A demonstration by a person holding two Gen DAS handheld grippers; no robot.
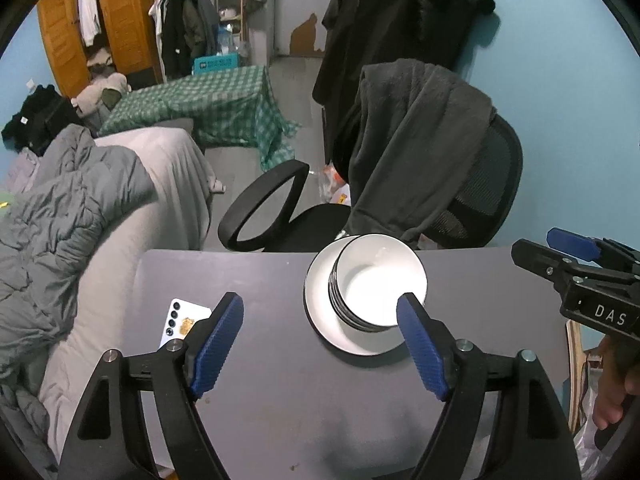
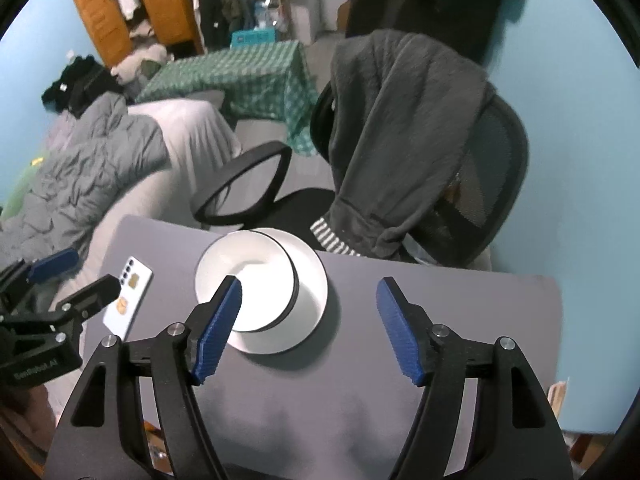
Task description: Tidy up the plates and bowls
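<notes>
A stack of white bowls with black rims [image 1: 378, 280] sits on a white plate [image 1: 320, 308] near the far edge of the grey table [image 1: 280, 392]. In the right wrist view the bowls [image 2: 260, 272] sit on the plate [image 2: 312, 296] too. My left gripper [image 1: 320, 308] is open and empty above the table, its right finger in front of the bowls' near rim. My right gripper [image 2: 310, 292] is open and empty, held above the table near the plate. Each gripper shows in the other's view, the right at the right edge [image 1: 560, 256], the left at the left edge [image 2: 76, 272].
A white phone [image 1: 182, 322] lies face down on the table's left side, also in the right wrist view [image 2: 128, 292]. An office chair with a dark fleece draped over it [image 1: 420, 152] stands behind the table. A bed with grey covers [image 1: 80, 216] lies left.
</notes>
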